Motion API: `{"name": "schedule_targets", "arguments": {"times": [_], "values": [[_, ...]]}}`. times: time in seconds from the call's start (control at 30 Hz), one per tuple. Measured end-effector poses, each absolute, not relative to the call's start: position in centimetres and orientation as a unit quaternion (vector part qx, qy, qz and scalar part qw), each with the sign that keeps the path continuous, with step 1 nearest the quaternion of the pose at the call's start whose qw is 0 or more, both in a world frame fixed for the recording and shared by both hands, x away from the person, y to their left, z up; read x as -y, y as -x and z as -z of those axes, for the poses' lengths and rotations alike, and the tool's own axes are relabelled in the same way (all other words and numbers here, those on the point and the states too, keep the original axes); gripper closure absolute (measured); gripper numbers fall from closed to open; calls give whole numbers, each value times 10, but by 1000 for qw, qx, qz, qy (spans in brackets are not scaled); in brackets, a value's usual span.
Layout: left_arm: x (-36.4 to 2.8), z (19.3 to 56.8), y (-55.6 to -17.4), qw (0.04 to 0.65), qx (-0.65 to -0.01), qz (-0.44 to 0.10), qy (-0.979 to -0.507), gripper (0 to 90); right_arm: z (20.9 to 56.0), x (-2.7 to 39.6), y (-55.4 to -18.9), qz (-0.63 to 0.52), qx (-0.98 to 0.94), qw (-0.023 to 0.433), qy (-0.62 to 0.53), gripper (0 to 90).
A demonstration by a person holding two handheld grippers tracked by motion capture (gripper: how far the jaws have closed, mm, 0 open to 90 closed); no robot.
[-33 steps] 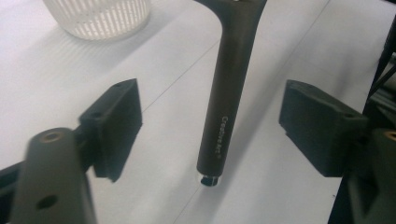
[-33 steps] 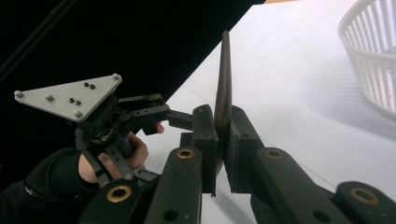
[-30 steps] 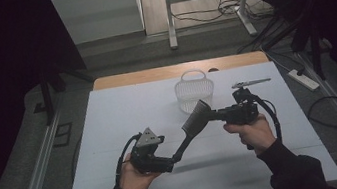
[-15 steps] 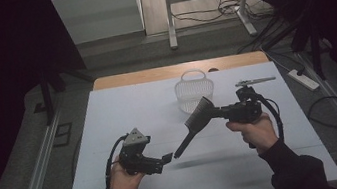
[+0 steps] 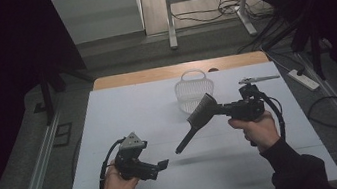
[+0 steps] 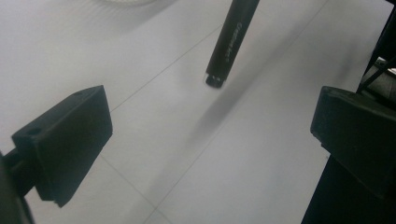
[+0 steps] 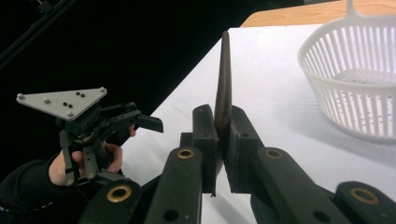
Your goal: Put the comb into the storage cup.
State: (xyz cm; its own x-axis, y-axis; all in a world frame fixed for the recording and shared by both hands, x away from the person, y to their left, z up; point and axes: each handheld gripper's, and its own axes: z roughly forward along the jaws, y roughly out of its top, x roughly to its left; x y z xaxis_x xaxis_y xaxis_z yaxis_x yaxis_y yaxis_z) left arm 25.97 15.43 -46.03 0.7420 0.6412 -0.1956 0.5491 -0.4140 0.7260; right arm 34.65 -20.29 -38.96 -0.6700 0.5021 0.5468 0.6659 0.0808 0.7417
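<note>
Being clamped by right gripper [image 5: 220,109] fingers: black plastic hairbrush [image 5: 199,118], handle angling down toward open, empty left gripper [image 5: 163,164].

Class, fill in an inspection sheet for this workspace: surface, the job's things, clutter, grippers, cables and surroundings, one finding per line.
Surface: white table with a wooden strip along the far edge.
Job's things: dark hairbrush held in the air, handle pointing down toward the left gripper; white slotted basket standing at the far middle.
Clutter: nothing seen.
Grippers: left gripper open, jaws wide apart, holding nothing; right gripper shut on the hairbrush at its head end.
Cables: a black cable loops from the right gripper; more cables lie on the floor.
Surroundings: power strip on the floor at right; metal frame legs beyond the table.
</note>
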Motion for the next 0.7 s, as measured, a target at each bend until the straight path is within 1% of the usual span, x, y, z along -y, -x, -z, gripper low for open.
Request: {"name": "schedule_targets", "arguments": {"times": [0.27,0.7], "values": [[-167,461,-254,415,-366,-50,-832,0,389,206,-350,551,726,72,405,839],[-189,462,-244,421,-388,-56,-818,0,382,216,-357,562,714,58,413,839]]}}
